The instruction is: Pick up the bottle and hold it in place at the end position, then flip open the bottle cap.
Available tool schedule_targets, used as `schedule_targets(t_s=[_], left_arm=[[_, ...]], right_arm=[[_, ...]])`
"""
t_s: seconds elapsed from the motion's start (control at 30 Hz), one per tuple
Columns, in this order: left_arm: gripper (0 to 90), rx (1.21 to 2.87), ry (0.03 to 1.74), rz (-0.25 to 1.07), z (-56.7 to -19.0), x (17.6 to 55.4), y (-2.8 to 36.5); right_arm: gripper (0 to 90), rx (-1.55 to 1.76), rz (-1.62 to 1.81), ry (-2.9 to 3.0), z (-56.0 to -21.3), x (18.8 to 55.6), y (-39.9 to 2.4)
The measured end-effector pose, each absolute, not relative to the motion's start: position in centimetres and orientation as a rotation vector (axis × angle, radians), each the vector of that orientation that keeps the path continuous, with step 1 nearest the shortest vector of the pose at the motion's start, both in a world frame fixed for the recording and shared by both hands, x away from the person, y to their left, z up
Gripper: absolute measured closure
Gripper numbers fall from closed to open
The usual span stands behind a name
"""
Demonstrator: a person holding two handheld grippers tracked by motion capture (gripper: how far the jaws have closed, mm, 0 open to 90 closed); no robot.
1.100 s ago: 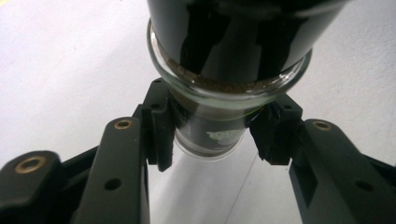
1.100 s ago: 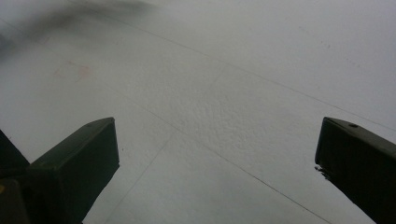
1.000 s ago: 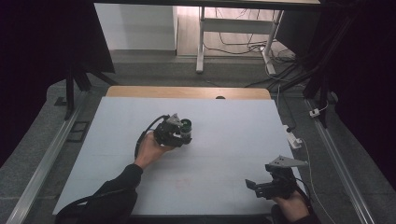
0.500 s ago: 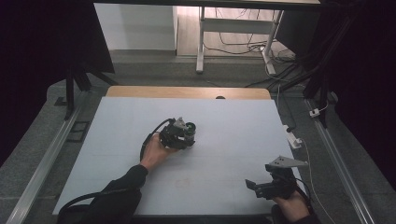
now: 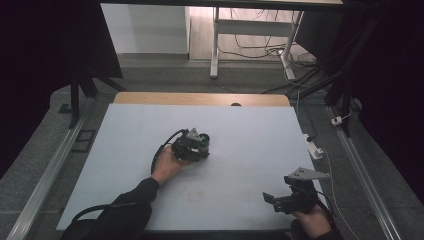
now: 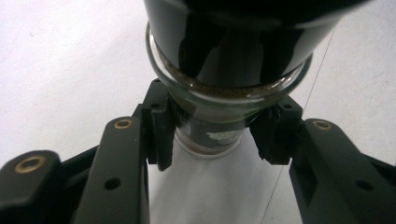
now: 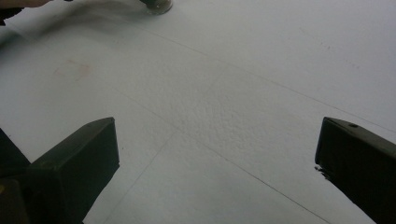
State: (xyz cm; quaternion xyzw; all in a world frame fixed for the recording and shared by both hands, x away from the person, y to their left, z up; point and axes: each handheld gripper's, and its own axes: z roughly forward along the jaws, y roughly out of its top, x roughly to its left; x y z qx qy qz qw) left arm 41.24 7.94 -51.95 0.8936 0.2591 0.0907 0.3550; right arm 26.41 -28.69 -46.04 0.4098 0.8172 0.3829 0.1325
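Observation:
A small glass jar (image 6: pixel 210 140) with a black lid (image 6: pixel 233 32) and a brownish band under its rim stands on the white table (image 5: pixel 260 135). My left gripper (image 6: pixel 210 133) is shut on the jar's body, one pad pressing each side. In the high view the left gripper (image 5: pixel 192 146) sits at mid-table with the jar (image 5: pixel 204 138) at its front. My right gripper (image 5: pixel 286 199) rests near the table's front right corner, jaws wide apart and nothing between them (image 7: pixel 215 154). The jar's base (image 7: pixel 156 4) shows at the top edge of the right gripper view.
The wooden back edge (image 5: pixel 200 98) of the table borders the white sheet. A white power strip (image 5: pixel 313 148) with a cable lies on the floor to the right. Metal rails (image 5: pixel 45 175) run along both sides, and a table frame (image 5: pixel 215 45) stands behind.
The left gripper, with the jar in it, has shifted slightly right and toward the person. The right gripper has stayed put.

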Motion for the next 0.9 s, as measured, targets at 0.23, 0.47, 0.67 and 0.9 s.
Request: schedule_targets(t_s=[0.23,0.47,0.67,0.9], left_arm=[[53.7,2.305,0.669,0.232,-52.0,41.25,7.97],[53.7,2.302,0.675,0.234,-52.05,41.19,7.98],[53.7,2.299,0.675,0.235,-52.09,41.17,8.01],[53.8,2.291,0.68,0.238,-52.16,41.12,8.0]], right_arm=[[0.0,1.187,1.111,2.368,-46.02,26.37,-28.7],[0.0,1.185,1.129,2.335,-45.89,26.24,-28.82],[0.0,1.169,1.133,2.338,-45.74,26.09,-28.59],[0.0,1.139,1.137,2.355,-45.46,26.13,-28.22]])
